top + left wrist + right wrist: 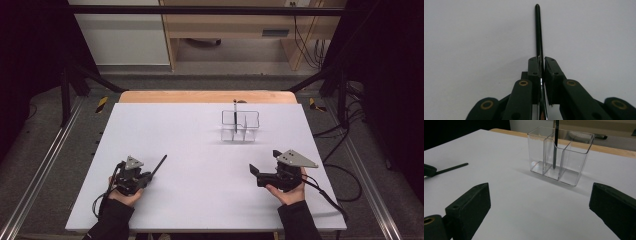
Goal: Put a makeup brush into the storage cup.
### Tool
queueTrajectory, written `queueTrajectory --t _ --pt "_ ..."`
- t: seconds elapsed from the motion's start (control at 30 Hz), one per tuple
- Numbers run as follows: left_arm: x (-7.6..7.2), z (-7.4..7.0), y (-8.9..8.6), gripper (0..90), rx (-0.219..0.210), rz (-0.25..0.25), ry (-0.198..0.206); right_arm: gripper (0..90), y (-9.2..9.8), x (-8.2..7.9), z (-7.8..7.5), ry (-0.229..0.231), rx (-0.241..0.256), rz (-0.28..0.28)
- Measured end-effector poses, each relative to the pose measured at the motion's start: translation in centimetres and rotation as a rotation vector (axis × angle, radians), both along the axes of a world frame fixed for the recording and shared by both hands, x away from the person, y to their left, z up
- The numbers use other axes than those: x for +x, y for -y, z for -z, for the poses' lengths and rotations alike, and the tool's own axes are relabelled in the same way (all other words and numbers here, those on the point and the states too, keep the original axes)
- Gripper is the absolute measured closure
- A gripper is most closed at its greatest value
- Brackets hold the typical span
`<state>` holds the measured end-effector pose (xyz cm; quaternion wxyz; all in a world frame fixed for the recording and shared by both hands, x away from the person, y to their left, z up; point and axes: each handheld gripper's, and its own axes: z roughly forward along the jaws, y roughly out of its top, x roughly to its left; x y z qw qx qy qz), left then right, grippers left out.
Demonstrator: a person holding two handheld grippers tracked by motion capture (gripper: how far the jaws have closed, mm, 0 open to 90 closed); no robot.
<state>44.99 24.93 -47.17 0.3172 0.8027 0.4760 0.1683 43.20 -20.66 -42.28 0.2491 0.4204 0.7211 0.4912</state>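
Two grippers sit at the near edge of the white table [200,200], each held in a hand. The left gripper [145,177] has its jaws clamped together on a slim black pen [159,166], which sticks out ahead of it and slightly to the right, low over the board. The right gripper [262,163] holds nothing; its jaws stand wide apart, pointed toward the table's middle.

Farther off, toward the far right part of the board, stands a clear organizer [240,126] with several compartments. A second dark pen [235,114] already stands upright in it, well apart from both grippers.

Judging by this, the step in hand is carrying the gripped pen to the organizer. The next move calls for lifting the left gripper, travelling forward and right, tipping the pen upright over a free compartment, then letting go.

The left gripper view gives the grip itself: the pads [533,68] pinch the pen [538,30] near its back end, where a shiny metal part shows between them. The right gripper view looks between its own spread jaws at the organizer [574,162], showing the partition walls and the standing pen [555,145] resting against a divider, which the high view is too small to tell.
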Motion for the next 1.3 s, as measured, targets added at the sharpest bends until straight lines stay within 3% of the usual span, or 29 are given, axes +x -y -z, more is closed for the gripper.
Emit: queueTrajectory --t 0.3,0.53,0.87,1.3 --pt "0.0 -0.1 0.1 82.0 0.0 0.049 -0.013 4.3 0.1 -0.1 -0.1 0.006 0.008 0.002" --pt "0.1 -0.5 0.4 64.2 0.014 0.068 -0.028 4.4 0.1 -0.1 -0.1 0.006 0.006 0.002" --pt "1.0 -2.4 0.5 38.7 0.03 0.085 -0.025 4.4 0.2 0.0 -0.2 0.005 0.008 0.003" --pt "2.9 -3.1 1.2 26.1 0.094 0.143 -0.091 4.4 0.3 -0.1 -0.6 0.001 0.011 0.007"
